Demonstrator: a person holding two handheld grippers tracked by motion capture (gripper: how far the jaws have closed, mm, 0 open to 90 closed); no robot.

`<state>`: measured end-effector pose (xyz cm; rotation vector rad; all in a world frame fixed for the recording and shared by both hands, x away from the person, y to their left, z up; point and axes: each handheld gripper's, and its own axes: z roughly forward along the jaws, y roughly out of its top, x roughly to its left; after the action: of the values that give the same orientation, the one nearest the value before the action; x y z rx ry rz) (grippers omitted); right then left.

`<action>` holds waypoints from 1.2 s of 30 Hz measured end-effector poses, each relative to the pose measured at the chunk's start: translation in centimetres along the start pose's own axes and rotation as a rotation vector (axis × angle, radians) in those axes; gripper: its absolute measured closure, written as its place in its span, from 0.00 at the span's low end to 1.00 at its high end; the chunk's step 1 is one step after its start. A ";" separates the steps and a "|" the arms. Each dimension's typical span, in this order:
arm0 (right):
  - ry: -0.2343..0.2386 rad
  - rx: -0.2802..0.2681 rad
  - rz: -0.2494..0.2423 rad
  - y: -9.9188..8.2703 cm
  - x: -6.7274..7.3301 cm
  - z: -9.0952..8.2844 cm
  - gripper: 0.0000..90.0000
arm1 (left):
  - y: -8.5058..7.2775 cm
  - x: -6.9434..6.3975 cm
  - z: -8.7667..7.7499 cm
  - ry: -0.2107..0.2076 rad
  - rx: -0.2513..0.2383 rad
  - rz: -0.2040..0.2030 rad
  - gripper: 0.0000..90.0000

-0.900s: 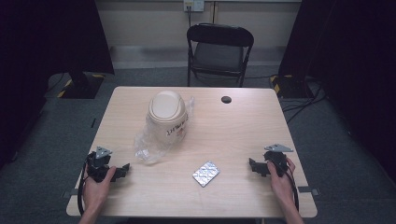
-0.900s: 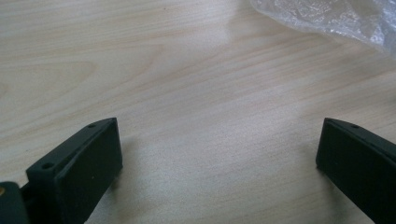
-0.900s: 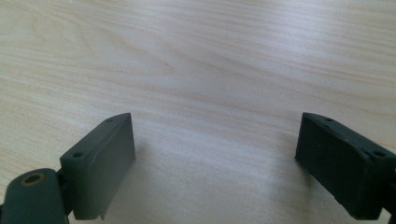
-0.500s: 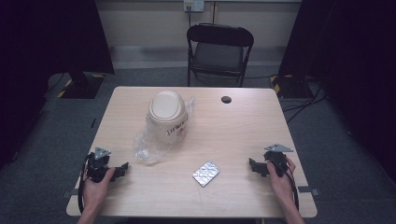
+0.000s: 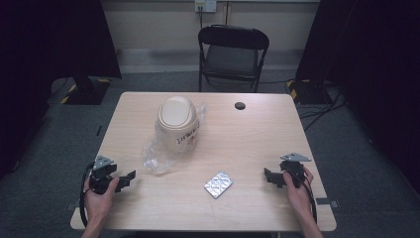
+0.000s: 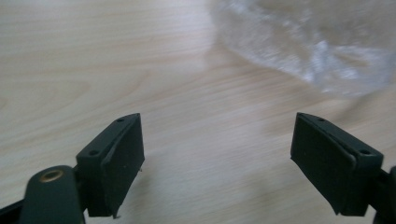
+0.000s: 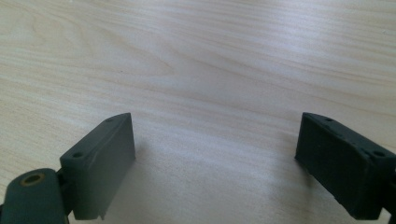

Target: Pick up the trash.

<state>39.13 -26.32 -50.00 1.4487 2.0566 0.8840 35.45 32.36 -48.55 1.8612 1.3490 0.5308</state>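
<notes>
Bare wood faces the right gripper (image 7: 215,154); left gripper (image 6: 217,158) faces plastic bag (image 6: 308,46).

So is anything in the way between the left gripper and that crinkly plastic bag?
No, nothing visible. The left gripper sits open on the table, and only bare wood lies between it and the plastic bag under the beige bin.

A clear crumpled plastic bag (image 5: 166,151) lies on the table in front of the left side, its loose end spread flat on the wood. It wraps around the base of a beige bin (image 5: 177,125) with a round lid, which stands upright. A small silver foil packet (image 5: 218,184) lies flat, apart from both.
</notes>
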 end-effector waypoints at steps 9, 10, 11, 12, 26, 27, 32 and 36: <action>0.000 0.000 0.000 0.0 0.0 0.0 0.12 | 1.8 -2.3 -0.4 -0.064 -0.053 0.042 0.25; 0.000 0.000 0.000 0.0 0.0 0.0 0.12 | 2.2 -2.7 -0.4 -0.084 -0.058 0.055 0.25; 0.000 0.000 0.000 0.0 0.0 0.0 0.12 | 2.2 -2.7 -0.4 -0.084 -0.058 0.055 0.25; 0.000 0.000 0.000 0.0 0.0 0.0 0.12 | 2.4 -2.9 -0.4 -0.097 -0.064 0.065 0.25; 0.000 0.000 0.000 0.0 0.0 0.0 0.12 | 5.4 -5.5 0.1 -0.165 -0.103 0.162 0.24; 0.000 0.000 0.000 0.0 0.0 0.0 0.12 | 5.7 -5.6 0.1 -0.169 -0.108 0.164 0.24; 0.000 0.000 0.000 0.0 0.0 0.0 0.12 | 6.7 -6.2 0.4 -0.195 -0.113 0.187 0.24; 0.000 0.000 0.000 0.0 0.0 0.0 0.12 | 7.4 -6.6 0.5 -0.236 -0.137 0.203 0.24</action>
<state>39.13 -26.32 -50.00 1.4487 2.0564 0.8836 37.96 24.93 -42.42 1.8913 0.9525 0.4758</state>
